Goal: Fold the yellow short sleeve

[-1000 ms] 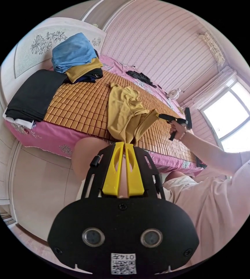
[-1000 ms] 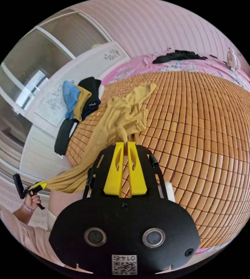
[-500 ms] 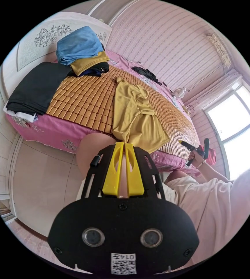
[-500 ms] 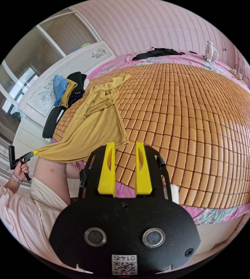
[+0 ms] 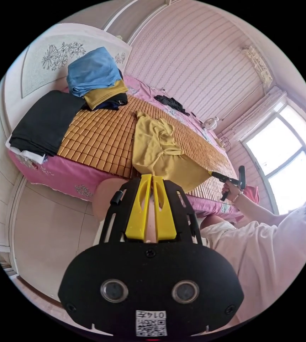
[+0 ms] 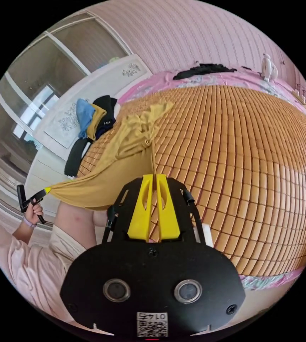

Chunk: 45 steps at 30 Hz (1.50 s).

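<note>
Yellow shirt (image 5: 160, 156) hem hidden behind left gripper (image 5: 152, 178); person's torso cut off.

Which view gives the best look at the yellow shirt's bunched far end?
The left gripper view: the yellow shirt lies along the mat with sleeve and gathered top in plain sight. In the right gripper view that end is smaller and foreshortened.

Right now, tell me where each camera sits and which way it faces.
Left gripper view: rides the left gripper, off the bed's edge, facing the yellow shirt and folded pile; a knee, sleeve and the right gripper show.
Right gripper view: rides the right gripper, facing across the bamboo mat; the left gripper and its hand show.
Shared: shirt, mat, pile, each other's gripper.
</note>
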Motion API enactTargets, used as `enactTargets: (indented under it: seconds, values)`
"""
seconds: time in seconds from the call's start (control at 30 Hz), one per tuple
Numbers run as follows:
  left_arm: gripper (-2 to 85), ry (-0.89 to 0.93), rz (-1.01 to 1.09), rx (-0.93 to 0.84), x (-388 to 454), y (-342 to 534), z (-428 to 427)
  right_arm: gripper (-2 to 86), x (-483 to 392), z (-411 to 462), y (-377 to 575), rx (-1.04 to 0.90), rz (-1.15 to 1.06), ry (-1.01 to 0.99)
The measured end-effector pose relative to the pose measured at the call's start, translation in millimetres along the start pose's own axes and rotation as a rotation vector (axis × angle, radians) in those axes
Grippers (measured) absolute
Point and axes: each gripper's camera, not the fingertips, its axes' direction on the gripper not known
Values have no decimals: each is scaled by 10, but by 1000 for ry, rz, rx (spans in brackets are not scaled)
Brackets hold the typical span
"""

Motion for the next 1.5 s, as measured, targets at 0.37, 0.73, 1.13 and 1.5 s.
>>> enactTargets:
  seconds: [0.37,0.73,1.13,1.5]
  values:
    - [-10,143,291,556,1077,-1178,-1914,7,-1503,-3406,-598,660,-383,-79]
    - [-10,340,585,920,2462,-1253,-3648,6,-2625,-6007,255,997,-560,41]
    - [-10,505,773,1028,2989,-1035,-4396,6,-2998,-7149,787,1090,-591,20]
    - [-10,267,495,627,2944,-2255,-2136,6,-1782,-5682,-1000,553,-311,251]
